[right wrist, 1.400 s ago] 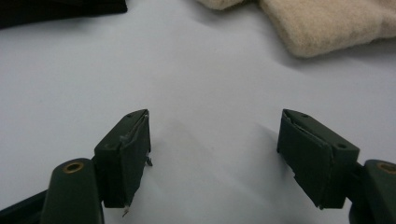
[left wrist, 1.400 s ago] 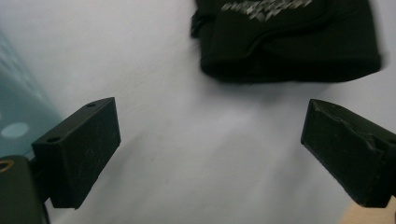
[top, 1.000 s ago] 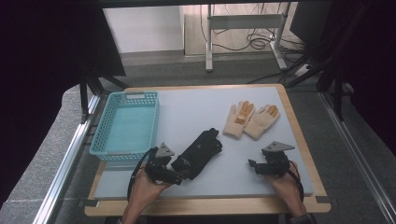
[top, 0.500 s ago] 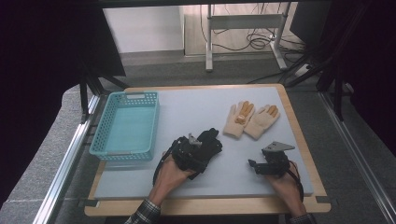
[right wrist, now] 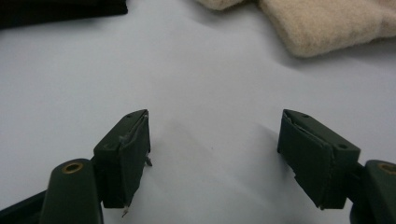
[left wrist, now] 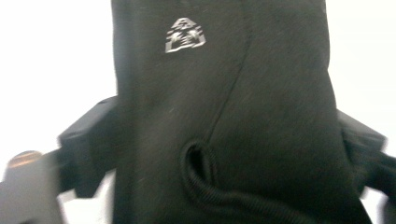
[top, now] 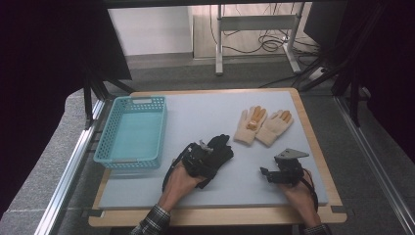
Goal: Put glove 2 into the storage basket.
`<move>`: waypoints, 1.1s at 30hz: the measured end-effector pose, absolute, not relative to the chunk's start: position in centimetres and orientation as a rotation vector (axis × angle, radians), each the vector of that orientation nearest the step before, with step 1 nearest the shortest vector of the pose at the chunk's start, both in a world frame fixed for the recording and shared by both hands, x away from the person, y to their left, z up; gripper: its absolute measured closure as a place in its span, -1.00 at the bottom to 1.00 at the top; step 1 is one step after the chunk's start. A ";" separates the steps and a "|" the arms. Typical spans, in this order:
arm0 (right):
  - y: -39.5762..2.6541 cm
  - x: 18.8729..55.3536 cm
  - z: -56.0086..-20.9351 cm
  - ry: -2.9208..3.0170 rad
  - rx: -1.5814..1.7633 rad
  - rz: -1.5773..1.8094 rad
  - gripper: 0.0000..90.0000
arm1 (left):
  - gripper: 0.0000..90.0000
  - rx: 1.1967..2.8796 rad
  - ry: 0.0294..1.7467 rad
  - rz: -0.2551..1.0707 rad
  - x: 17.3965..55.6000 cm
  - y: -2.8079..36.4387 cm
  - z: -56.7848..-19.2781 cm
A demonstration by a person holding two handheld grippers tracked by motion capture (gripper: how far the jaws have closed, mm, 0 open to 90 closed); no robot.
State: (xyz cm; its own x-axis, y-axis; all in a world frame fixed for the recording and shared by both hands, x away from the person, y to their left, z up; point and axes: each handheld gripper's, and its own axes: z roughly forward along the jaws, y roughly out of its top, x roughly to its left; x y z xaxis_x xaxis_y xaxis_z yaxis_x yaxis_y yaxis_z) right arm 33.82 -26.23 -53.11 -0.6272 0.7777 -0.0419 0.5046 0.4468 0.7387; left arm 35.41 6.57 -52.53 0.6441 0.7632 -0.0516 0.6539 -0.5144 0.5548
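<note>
A pair of black gloves (top: pixel 222 147) lies mid-table, right of the basket. My left gripper (top: pixel 211 155) sits on its near end, and its jaws have just been closing. In the left gripper view the black glove (left wrist: pixel 224 93), with a small silver logo, spans the whole gap and both jaws touch its sides. My right gripper (top: pixel 266 175) rests on the board at the front right, open, with bare white surface between its fingers (right wrist: pixel 126 154). Two cream gloves (top: pixel 262 126) with orange patches lie side by side beyond it.
A turquoise mesh basket (top: pixel 128 163) with nothing in it stands at the left of the white board. The board's wooden rim (top: pixel 323 161) runs along the right side. A cream glove's cuff (right wrist: pixel 327 28) lies just ahead of my right gripper.
My left hand moved right and forward from the board's front left onto the black gloves, and the gripper now covers their near end. The right hand has stayed put.
</note>
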 end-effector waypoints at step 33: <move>-26.3 33.8 -53.1 2.327 1.087 1.001 -0.45 | 0.45 2.157 1.271 0.363 39.1 13.1 -44.2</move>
State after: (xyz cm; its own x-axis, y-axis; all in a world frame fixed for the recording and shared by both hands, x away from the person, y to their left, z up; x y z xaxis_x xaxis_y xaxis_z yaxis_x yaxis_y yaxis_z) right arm 33.82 -26.25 -53.11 -0.6273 0.7777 -0.0407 0.5052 0.4461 0.7387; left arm 39.11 13.15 -44.18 0.5034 0.8615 -0.0658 0.6966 -0.3597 0.6208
